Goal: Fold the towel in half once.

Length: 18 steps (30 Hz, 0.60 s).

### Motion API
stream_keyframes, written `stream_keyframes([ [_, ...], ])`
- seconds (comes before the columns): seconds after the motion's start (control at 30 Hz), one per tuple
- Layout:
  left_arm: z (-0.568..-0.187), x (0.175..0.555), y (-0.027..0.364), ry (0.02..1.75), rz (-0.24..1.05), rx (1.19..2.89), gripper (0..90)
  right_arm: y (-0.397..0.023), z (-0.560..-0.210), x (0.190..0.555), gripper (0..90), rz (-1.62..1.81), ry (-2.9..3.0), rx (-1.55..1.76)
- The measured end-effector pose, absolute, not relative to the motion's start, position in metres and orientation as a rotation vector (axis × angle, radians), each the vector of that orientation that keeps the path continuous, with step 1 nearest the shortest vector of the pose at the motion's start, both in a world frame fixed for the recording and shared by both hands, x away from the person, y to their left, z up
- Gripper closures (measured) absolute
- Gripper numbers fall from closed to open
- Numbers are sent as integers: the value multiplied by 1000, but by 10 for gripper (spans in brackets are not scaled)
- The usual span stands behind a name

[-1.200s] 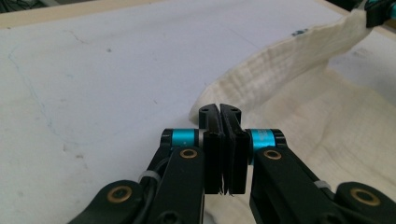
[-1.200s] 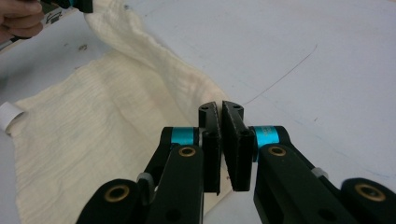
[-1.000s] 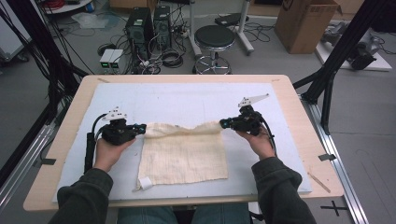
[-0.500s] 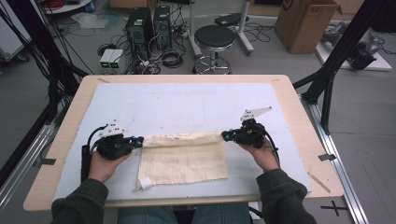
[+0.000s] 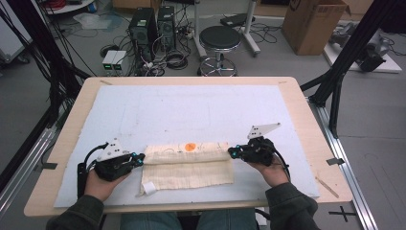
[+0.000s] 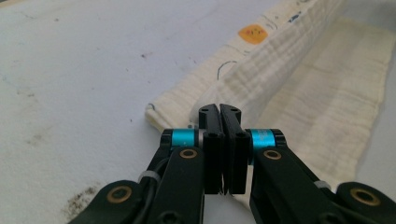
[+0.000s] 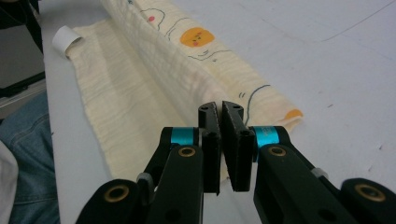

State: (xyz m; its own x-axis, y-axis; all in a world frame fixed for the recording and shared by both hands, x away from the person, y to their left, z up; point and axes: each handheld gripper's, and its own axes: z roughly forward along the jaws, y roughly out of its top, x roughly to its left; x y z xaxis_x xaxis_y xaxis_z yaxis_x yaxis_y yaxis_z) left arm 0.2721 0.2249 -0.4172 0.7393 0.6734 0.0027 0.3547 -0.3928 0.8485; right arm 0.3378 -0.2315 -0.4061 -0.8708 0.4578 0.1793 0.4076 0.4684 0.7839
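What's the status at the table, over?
Left gripper and right gripper both shut on the cloth's folded edge, one at each end. Cloth flat on white mat. Nothing in the way.

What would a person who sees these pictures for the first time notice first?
Most striking is the cream cloth lying near the front edge of the table, with its far edge folded toward the person. The left gripper and the right gripper each pinch one end of that folded edge, jaws shut on it. An orange face print stands out on the turned-over strip, and a white tag sticks out at the cloth's near left corner.
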Motion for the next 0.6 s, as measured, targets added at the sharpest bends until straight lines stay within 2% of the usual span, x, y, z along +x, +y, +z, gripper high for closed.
stream_keyframes([
  [0.6, -426, 242, 228, 735, 413, 2027, 875, -228, -410, 314, 858, 1329, 2681, 726],
])
